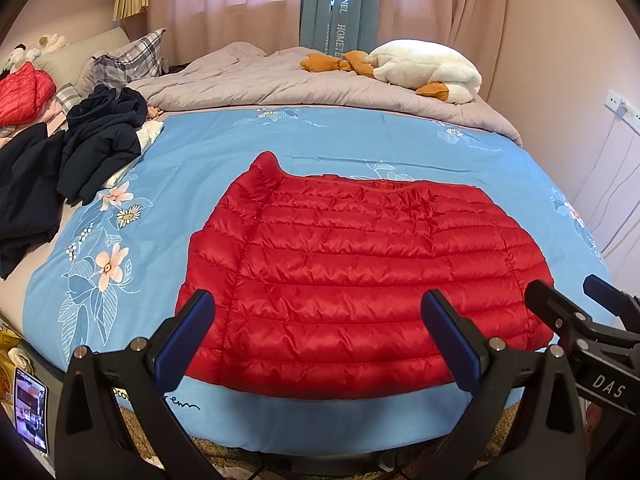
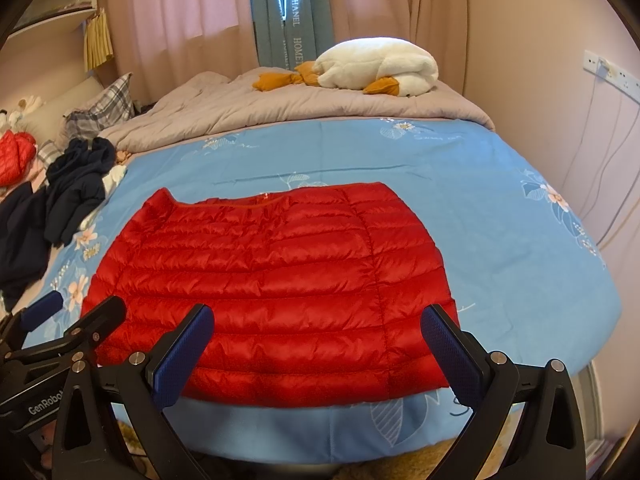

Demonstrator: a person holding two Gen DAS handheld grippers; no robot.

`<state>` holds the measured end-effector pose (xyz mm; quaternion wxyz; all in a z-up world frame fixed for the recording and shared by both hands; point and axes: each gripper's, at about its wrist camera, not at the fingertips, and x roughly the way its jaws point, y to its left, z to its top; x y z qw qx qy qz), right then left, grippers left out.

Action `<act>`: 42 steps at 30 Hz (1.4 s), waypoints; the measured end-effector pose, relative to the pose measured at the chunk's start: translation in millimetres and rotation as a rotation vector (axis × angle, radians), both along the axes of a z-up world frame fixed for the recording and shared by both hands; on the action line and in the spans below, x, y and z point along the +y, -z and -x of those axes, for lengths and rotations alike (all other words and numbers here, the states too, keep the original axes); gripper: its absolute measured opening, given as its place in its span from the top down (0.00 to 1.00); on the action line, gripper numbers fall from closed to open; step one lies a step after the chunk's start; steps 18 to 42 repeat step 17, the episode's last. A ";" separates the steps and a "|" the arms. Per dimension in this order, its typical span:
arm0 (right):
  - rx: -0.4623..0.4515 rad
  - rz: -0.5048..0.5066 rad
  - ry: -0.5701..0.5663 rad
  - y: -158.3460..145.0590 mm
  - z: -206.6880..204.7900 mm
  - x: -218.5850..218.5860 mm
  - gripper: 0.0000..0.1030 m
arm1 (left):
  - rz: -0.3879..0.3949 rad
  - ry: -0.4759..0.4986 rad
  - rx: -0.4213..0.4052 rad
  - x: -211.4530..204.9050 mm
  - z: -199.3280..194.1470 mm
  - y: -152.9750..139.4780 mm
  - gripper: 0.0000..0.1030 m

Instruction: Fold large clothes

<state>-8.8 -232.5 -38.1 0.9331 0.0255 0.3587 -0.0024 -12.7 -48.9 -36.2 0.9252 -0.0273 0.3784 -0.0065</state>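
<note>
A red quilted puffer jacket lies flat on the blue floral sheet, folded into a rough rectangle with its collar sticking up at the far left. My left gripper hovers open over the jacket's near edge, nothing between its blue-padded fingers. My right gripper is open too, above the same near edge. Each gripper appears at the side of the other's view: the right gripper and the left gripper.
Dark navy clothes are heaped at the left of the bed, with another red garment behind them. A grey duvet and a white plush goose lie at the far end. A phone stands low left.
</note>
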 end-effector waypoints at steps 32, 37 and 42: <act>0.000 0.005 -0.001 0.5 -1.1 1.9 0.01 | 0.009 -0.034 -0.010 9.8 -2.9 -2.4 0.00; 0.000 0.005 -0.001 0.5 -1.1 1.9 0.01 | 0.009 -0.034 -0.010 9.8 -2.9 -2.4 0.00; 0.000 0.005 -0.001 0.5 -1.1 1.9 0.01 | 0.009 -0.034 -0.010 9.8 -2.9 -2.4 0.00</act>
